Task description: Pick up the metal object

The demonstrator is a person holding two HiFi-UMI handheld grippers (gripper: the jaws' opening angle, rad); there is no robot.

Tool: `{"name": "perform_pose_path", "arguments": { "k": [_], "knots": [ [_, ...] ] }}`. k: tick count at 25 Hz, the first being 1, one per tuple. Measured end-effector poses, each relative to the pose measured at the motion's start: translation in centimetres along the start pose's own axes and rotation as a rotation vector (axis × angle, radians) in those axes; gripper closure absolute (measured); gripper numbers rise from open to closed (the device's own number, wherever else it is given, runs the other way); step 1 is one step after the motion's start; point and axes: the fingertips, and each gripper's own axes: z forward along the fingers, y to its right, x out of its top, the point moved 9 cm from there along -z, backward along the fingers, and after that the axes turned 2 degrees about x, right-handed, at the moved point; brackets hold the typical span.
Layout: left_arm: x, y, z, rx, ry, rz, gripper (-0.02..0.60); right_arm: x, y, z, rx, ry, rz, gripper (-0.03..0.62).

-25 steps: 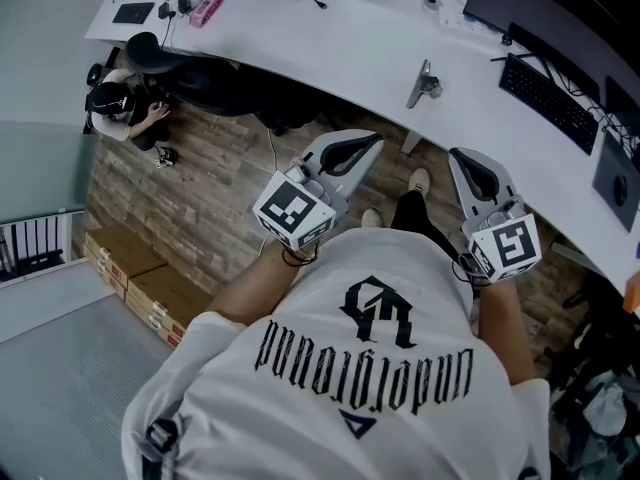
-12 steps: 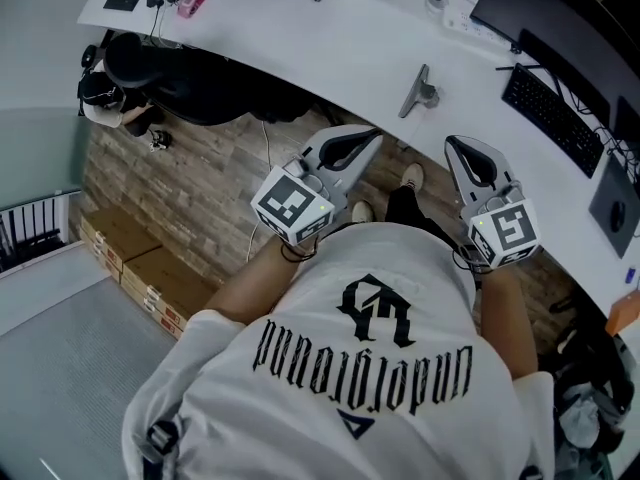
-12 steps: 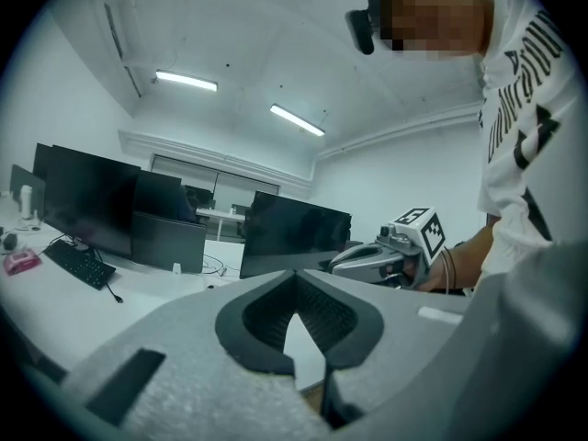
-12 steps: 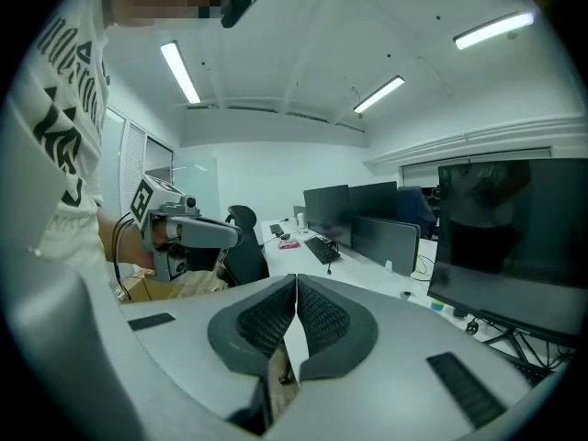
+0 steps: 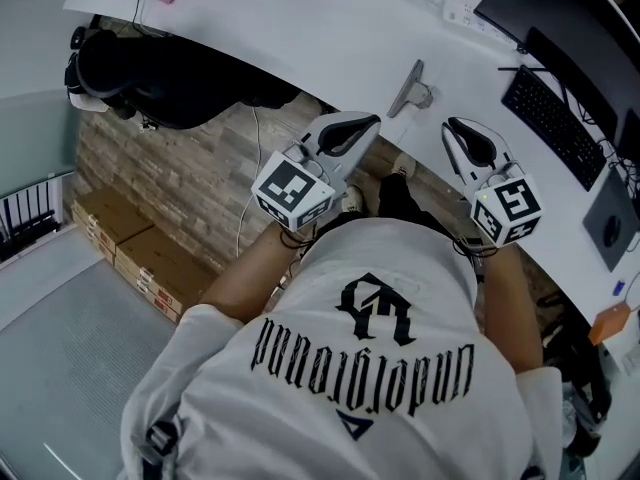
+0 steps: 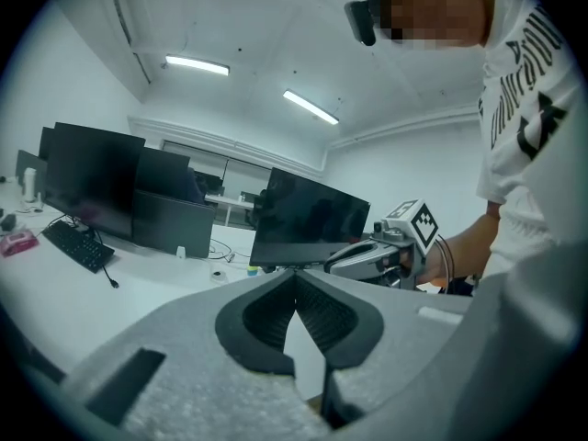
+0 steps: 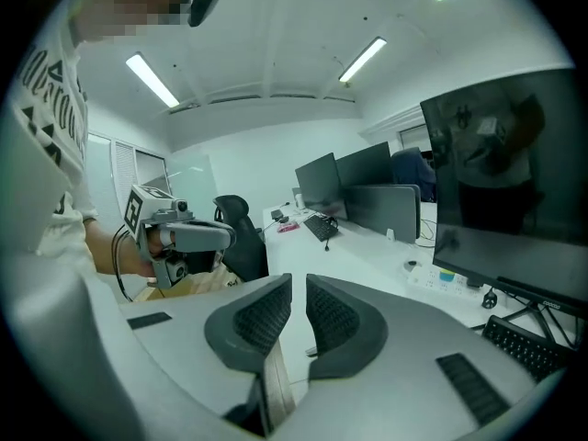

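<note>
Now | left gripper (image 5: 372, 122), right gripper (image 5: 452, 127): fingers clenched, empty | both nearer metal object (image 5: 408, 89) than before

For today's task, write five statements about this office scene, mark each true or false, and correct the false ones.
1. The metal object lies on the white desk. True.
2. The right hand-held gripper holds the metal object. False: nothing is between its jaws, and the object lies untouched on the desk.
3. A black keyboard lies on the desk to the right of the metal object in the head view. True.
4. The left hand-held gripper has its jaws wide apart. False: their tips meet, with nothing between them.
5. The cardboard boxes are stacked on the desk. False: they sit on the floor at the left.
</note>
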Motion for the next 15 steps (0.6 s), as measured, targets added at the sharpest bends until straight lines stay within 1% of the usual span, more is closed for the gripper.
{"name": "perform_pose_path", "arguments": {
  "k": [3,5,7,11,15],
  "knots": [
    [-0.5,-0.6,1.2,0.007,-0.017,-0.013,0.566,-0.5,1.7,0.8,0.008,-0.013,0.049,0.568],
    [-0.9,-1.0,2.0,0.012,-0.031,-0.013,0.566,-1.1,2.7,1.7,0.029,-0.020,0.097,0.528],
    [-1.3,-1.5,3.0,0.015,-0.045,-0.007,0.566,-1.8,3.7,2.5,0.042,-0.026,0.142,0.513],
    [-2.3,-2.2,5.0,0.020,-0.058,-0.021,0.568,-3.6,5.7,3.8,0.050,-0.063,0.195,0.491],
    [-3.7,-3.4,6.5,0.031,-0.080,-0.042,0.566,-5.8,7.4,5.8,0.058,-0.098,0.246,0.487]
  ]
}}
